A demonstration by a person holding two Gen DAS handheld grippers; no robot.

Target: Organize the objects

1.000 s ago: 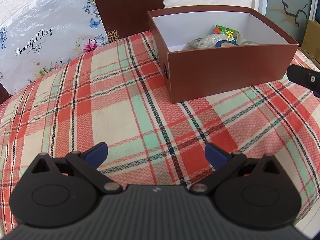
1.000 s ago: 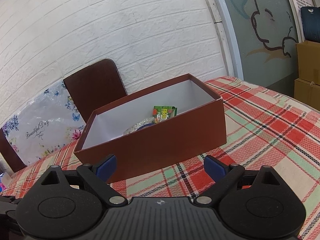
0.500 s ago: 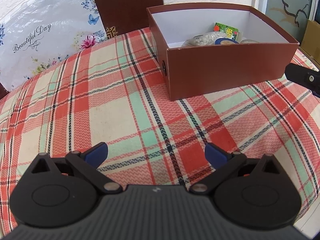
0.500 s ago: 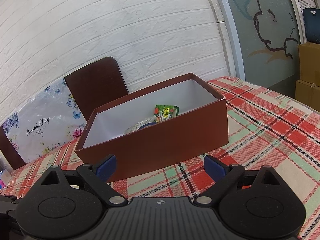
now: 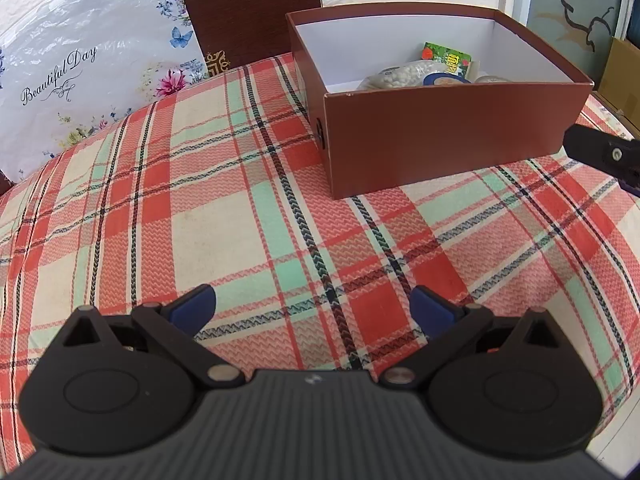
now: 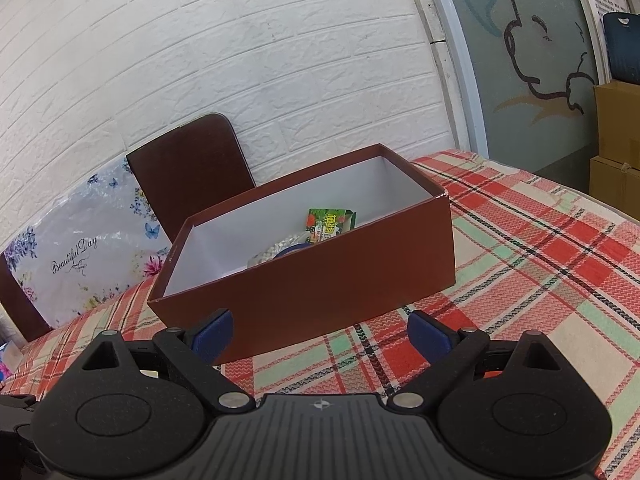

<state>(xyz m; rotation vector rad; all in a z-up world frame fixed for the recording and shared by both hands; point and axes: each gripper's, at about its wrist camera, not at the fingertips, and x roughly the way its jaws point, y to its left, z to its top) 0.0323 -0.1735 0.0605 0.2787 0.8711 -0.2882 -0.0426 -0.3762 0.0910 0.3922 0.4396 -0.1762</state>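
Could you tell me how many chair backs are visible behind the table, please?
2. One dark brown chair back stands behind the box; a second chair back shows at the far left edge, beside the floral bag. Others may be out of view.

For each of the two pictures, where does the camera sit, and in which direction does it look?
Left wrist: sits on the left gripper, looks down over the plaid tablecloth toward the brown box; the right gripper shows at the edge.
Right wrist: sits on the right gripper, low, facing the box's long side and the brick wall.
Shared: box, tablecloth, chair.
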